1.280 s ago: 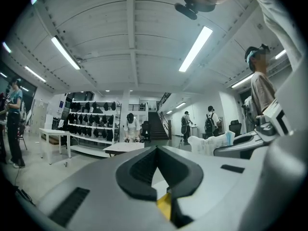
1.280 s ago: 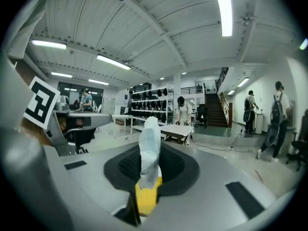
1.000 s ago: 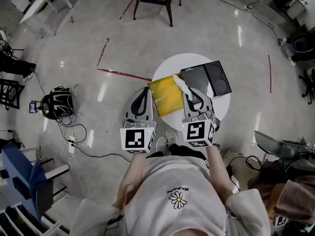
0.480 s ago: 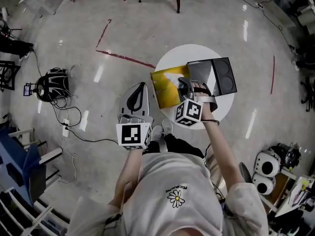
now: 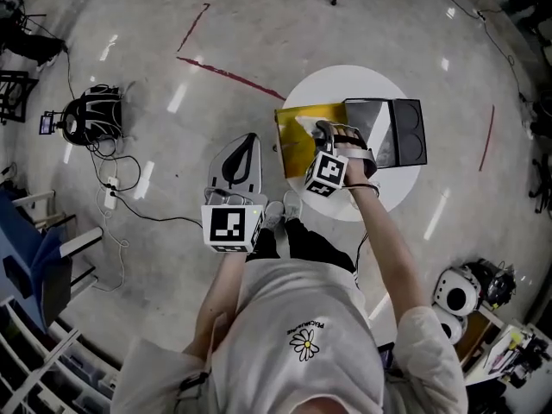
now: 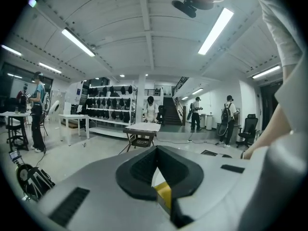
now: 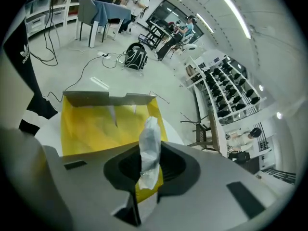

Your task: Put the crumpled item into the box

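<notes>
An open yellow box lies on a small round white table. My right gripper hangs over the box's right part, shut on a white crumpled item. In the right gripper view the crumpled item stands up between the jaws, with the yellow box just beyond and below it. My left gripper is off the table's left side, over the floor, shut with nothing in it. Through the thin slit of its jaws a sliver of yellow shows.
A black tray with round recesses sits on the table right of the box. On the floor lie a backpack with cables at left and red tape lines. The person's shoes are by the table's near edge.
My right gripper has moved forward and left over the yellow box, still carrying the white crumpled item. The left gripper has stayed shut beside the table.
</notes>
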Motion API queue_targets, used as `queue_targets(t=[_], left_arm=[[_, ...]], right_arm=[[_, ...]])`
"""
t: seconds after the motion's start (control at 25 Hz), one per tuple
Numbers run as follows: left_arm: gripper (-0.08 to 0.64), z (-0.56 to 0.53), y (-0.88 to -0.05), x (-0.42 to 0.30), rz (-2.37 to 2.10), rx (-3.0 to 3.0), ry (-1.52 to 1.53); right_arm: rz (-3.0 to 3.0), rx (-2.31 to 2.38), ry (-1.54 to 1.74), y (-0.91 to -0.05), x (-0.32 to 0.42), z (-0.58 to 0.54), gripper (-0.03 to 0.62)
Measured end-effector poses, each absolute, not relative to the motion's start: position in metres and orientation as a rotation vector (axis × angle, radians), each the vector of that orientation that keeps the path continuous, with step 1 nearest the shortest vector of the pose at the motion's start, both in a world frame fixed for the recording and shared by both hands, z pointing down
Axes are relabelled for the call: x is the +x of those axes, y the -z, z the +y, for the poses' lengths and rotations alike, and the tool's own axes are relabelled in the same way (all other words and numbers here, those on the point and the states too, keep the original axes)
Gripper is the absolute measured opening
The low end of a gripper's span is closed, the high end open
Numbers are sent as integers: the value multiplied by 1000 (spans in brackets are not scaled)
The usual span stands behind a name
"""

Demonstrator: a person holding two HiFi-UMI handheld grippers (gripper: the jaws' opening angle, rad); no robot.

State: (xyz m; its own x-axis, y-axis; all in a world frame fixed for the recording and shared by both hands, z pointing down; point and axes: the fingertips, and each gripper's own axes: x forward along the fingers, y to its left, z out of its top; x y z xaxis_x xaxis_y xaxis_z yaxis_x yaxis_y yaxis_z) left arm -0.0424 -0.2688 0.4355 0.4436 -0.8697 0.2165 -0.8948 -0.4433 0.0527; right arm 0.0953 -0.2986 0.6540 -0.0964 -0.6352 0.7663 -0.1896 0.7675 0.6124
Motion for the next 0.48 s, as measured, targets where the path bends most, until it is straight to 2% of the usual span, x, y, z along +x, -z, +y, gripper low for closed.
queue_targets(t=[0.32,0.36,0.48], left_arm=[[2,-269,-445,-52,-1571,2503,-252],[2,-270,-445,-52,-1571,2503,-252],[2,-269,-446,-52,-1571,2504,-250]], right_arm=[[-1645,657,347,-677,88,-303,61],[-1655,652,325,-679,86,-302,72],[-1691,646,224,-685,82,-297,164]])
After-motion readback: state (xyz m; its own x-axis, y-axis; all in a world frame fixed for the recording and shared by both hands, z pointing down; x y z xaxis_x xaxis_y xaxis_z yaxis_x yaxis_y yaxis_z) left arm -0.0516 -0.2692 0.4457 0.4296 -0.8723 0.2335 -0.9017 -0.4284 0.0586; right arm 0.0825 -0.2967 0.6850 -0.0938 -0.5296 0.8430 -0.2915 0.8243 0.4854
